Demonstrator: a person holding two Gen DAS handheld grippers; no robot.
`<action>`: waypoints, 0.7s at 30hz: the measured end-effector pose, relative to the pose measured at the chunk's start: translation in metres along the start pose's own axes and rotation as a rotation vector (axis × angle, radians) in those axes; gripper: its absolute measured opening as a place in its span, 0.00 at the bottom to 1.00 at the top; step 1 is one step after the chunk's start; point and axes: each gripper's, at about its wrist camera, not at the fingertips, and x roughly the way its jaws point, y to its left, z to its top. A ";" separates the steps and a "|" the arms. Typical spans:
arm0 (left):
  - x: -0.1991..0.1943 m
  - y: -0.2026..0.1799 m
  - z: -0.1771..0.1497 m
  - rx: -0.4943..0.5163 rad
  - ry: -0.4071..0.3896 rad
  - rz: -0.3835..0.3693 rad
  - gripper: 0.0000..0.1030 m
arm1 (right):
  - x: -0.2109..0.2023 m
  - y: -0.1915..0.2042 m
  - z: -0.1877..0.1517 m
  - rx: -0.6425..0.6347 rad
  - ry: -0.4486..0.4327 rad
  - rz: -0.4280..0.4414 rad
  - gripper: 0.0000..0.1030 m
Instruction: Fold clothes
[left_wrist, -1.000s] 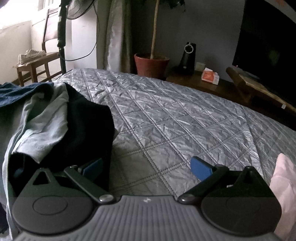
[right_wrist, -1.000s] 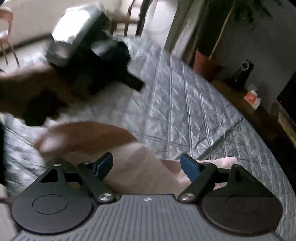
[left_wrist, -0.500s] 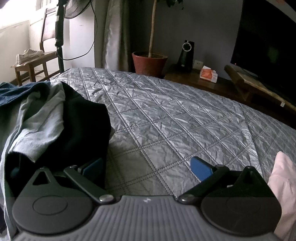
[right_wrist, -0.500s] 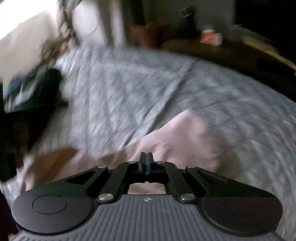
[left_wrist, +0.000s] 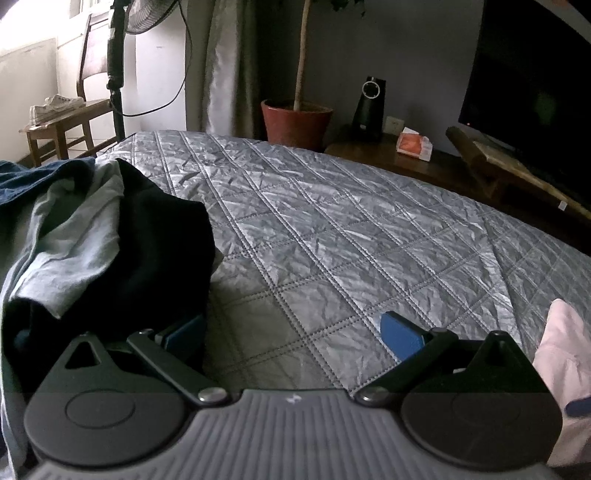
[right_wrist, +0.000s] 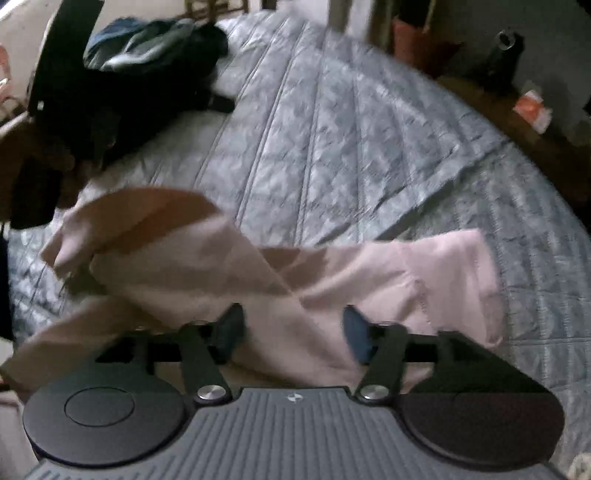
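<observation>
A grey quilted bed (left_wrist: 332, 229) carries everything. At its left side sits a heap of dark and grey clothes (left_wrist: 92, 236). A pink garment (right_wrist: 295, 273) lies crumpled near the bed's front edge. The right tongs (right_wrist: 291, 332) hover low over it, jaws apart, holding nothing. The left tongs (left_wrist: 291, 332) point level across the quilt, jaws wide and empty, beside the heap.

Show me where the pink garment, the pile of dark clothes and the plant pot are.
pink garment (right_wrist: 369, 273), right wrist view, middle of the cloth
pile of dark clothes (left_wrist: 147, 236), left wrist view, black top layer
plant pot (left_wrist: 295, 123), left wrist view, front wall
</observation>
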 end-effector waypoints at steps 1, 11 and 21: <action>0.000 -0.001 0.000 0.002 0.002 -0.002 0.98 | 0.000 0.001 -0.003 -0.010 0.007 0.006 0.58; 0.000 0.000 -0.001 -0.003 0.000 -0.002 0.98 | -0.027 0.020 -0.034 0.171 -0.039 0.131 0.01; -0.005 0.006 0.001 -0.044 -0.052 0.047 0.98 | -0.094 0.006 0.038 0.184 -0.435 -0.042 0.01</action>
